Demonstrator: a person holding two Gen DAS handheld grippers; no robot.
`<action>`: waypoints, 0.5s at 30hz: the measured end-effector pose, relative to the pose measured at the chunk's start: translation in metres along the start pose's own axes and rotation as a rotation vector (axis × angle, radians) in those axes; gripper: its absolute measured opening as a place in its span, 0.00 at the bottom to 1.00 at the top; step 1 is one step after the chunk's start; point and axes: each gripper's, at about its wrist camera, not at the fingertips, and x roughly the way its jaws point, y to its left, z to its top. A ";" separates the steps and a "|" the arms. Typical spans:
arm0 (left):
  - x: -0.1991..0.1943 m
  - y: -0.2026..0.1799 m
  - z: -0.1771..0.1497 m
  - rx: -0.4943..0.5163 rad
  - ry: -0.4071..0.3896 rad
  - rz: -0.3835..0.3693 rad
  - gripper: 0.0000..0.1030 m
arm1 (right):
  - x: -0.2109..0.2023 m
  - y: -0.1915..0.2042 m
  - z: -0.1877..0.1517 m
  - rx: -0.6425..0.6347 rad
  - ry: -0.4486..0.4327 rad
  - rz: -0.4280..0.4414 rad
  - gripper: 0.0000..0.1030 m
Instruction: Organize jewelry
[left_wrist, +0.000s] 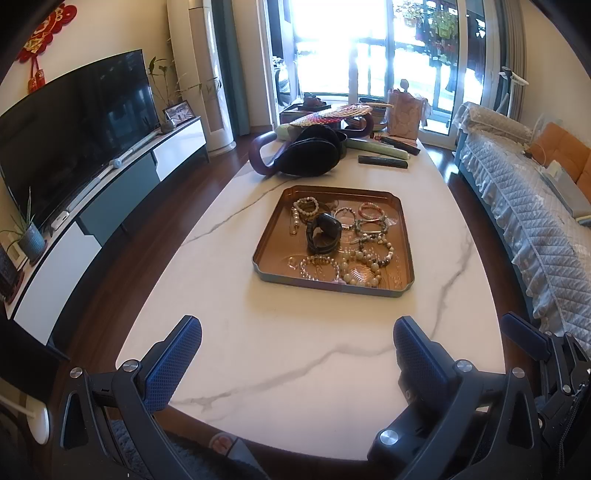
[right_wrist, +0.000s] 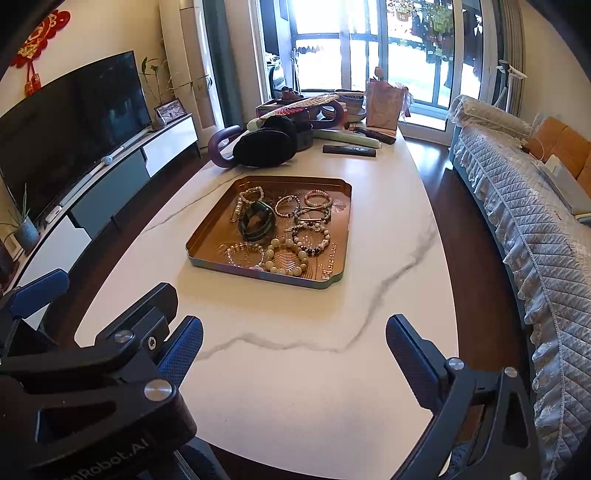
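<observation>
Left hand-held gripper (left_wrist: 295, 354): jaws spread wide, nothing between them, held over the near end of the tabletop (left_wrist: 280, 369). Right hand-held gripper (right_wrist: 295, 350): same, wide apart and empty, just beside the left one.

Further in, mid-tabletop: copper tray (left_wrist: 266, 254) with all the visible jewelry inside it. Pearl-bead bracelet (left_wrist: 364, 273) and clear-bead bracelet (left_wrist: 319, 266) along the near edge, dark bangle (left_wrist: 323, 232) standing up in the middle, pink bracelet (left_wrist: 371, 211) and several more bead bracelets behind. Pieces touch and overlap in one loose pile. No jewelry seen on the bare tabletop.

Step, as a judgement: both grippers are standing off, well short of the tray. This fits either a pile waiting to be sorted or pieces already gathered into the tray, and the frames don't settle which. Any pick from that pile would need a narrow approach to isolate one strand, since neighbours touch it and could drag along.

Beyond the tray: black fuzzy earmuffs (left_wrist: 314, 155), dark remote (left_wrist: 382, 161), woven fan, pink gift bag, then the balcony door.

View differences: the right wrist view shows the left gripper's body in its lower left, and an embossed pattern on the tray floor at the near right corner. The left wrist view shows only a finger of the right gripper at its right edge, plus a foot in a slipper under the tabletop's near edge.
</observation>
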 end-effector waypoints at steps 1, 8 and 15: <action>0.000 0.000 0.000 0.001 0.001 0.001 1.00 | 0.001 -0.001 0.000 -0.001 -0.001 0.000 0.96; 0.000 0.002 -0.005 0.005 0.005 0.000 1.00 | 0.001 0.001 -0.004 0.002 0.005 0.005 0.96; 0.001 0.001 -0.004 0.006 0.008 -0.003 1.00 | 0.002 0.000 -0.004 0.003 0.006 0.006 0.96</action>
